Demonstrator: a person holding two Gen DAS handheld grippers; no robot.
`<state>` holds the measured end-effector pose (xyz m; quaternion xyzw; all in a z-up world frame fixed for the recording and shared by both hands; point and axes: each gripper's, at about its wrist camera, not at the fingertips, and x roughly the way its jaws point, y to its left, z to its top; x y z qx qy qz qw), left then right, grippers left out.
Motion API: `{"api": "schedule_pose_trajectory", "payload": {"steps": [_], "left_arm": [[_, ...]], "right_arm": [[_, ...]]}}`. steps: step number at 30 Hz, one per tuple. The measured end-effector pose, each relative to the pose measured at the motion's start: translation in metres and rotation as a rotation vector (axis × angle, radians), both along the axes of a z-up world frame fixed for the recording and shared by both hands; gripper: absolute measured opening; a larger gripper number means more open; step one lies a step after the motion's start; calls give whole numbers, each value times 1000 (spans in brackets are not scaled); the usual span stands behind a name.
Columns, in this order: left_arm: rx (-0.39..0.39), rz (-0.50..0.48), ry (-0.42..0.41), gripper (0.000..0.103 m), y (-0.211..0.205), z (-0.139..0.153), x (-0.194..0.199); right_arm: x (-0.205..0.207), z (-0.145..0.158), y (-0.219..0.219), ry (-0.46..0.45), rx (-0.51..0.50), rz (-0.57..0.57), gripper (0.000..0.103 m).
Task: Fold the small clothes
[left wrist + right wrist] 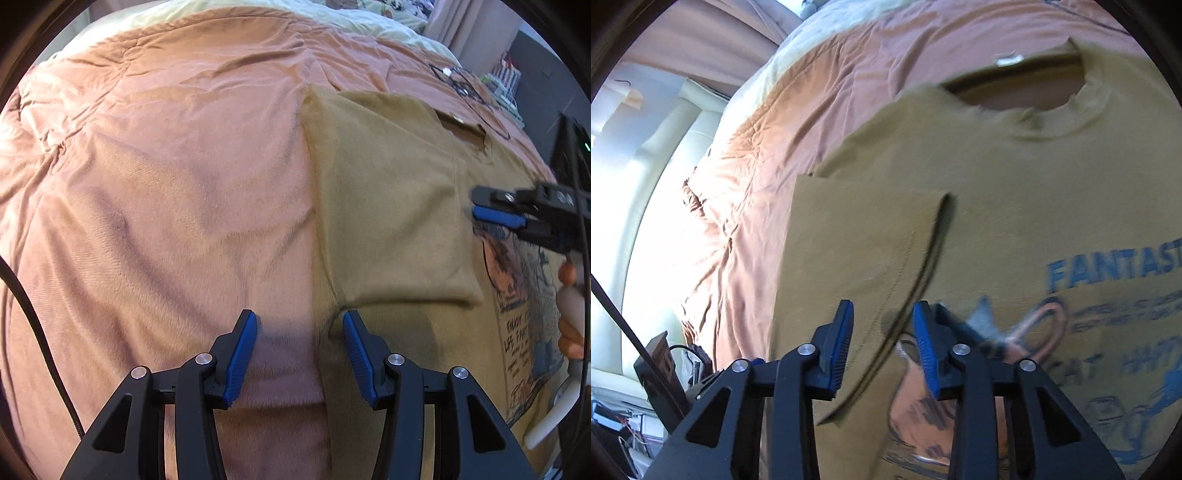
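Observation:
A tan T-shirt (388, 221) with a printed front lies flat on the pink bedspread (166, 184). Its sleeve (399, 236) is folded inward over the body. My left gripper (300, 334) is open and empty, low over the shirt's side edge just below the sleeve hem. My right gripper (882, 328) is open above the folded sleeve (857, 258), its jaws straddling the sleeve's hem edge without holding it. The right gripper also shows in the left wrist view (491, 206), at the far right near the shirt's print (524, 314). The neck opening (1015, 88) lies beyond.
A pale yellow blanket (332, 14) lies at the far end of the bed. Black glasses or cables (461, 85) rest on the bedspread past the collar. Cluttered shelves and cables (665, 369) stand beside the bed. A person's hand (572, 314) holds the right gripper.

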<state>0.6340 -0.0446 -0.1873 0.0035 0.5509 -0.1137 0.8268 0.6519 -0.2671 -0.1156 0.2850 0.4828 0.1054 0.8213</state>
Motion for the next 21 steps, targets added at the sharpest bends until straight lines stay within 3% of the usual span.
{"api": "schedule_pose_trajectory", "payload": {"steps": [4,14,21], "left_arm": [[28,-6,-1,51,1,-1,-2],[28,72,-24,51,10,2,-5],[24,85,-30,51,5,6,-6]], "right_arm": [[11,-10,0,42,-10,-46,1],[-12,7,4,45,-69,-77,0],[-25,15,34,50,14,-3,0]]}}
